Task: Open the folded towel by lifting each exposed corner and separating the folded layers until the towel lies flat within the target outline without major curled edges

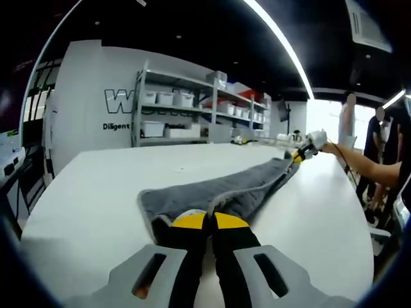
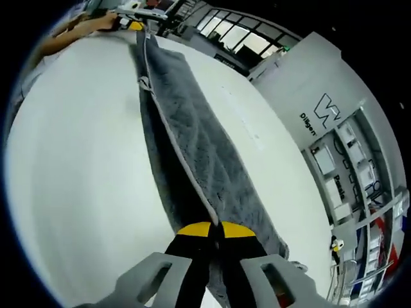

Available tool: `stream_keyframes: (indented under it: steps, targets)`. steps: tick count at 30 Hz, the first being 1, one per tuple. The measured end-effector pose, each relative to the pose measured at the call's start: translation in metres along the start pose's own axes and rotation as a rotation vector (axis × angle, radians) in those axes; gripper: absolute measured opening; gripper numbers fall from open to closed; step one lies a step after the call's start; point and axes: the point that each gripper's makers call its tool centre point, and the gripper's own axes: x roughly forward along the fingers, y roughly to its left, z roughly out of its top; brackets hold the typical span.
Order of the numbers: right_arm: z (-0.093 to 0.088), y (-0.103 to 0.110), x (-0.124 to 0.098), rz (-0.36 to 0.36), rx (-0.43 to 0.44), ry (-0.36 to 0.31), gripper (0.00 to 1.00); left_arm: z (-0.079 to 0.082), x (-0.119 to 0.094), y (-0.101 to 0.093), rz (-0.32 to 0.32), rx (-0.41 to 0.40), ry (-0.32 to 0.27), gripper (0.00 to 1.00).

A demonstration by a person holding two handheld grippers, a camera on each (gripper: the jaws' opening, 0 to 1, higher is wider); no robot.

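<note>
A long white bench (image 1: 96,192) carries a grey towel (image 1: 218,192), stretched out lengthwise into a narrow, still-folded strip down its middle. One end of the strip lies near one end of the bench, the other end near the far end, with bare white surface on both long sides.

In the left gripper view, the left tongs (image 1: 205,221) are closed tight on the near end of the towel, yellow tips pressed together over the pale hem. At the far end, the right tongs (image 1: 297,154) pinch the other end, held by a person's hand (image 1: 316,140) with an outstretched arm.

In the right gripper view, the right tongs (image 2: 215,229) are likewise clamped on their end of the towel (image 2: 192,141), whose pale hem runs along the strip's length. The left tongs (image 2: 135,25) show small at the opposite end.

Behind the bench stand metal shelves (image 1: 186,109) with white bins, against a white wall (image 1: 83,122) with lettering.
</note>
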Motion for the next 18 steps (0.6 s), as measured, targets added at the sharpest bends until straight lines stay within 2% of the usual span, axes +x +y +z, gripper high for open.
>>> stream_keyframes:
  steps: [10, 14, 18]
  targets:
    - [-0.005, 0.026, -0.034, 0.034, -0.029, -0.019, 0.00, 0.005, -0.012, -0.016, -0.010, 0.001, -0.016, 0.03]
    - [-0.011, 0.037, -0.043, 0.055, -0.010, -0.026, 0.00, 0.009, -0.017, -0.026, -0.033, -0.023, -0.033, 0.03]
    - [-0.012, 0.051, -0.050, 0.083, -0.014, -0.027, 0.00, 0.009, -0.022, -0.031, -0.038, -0.015, -0.030, 0.03]
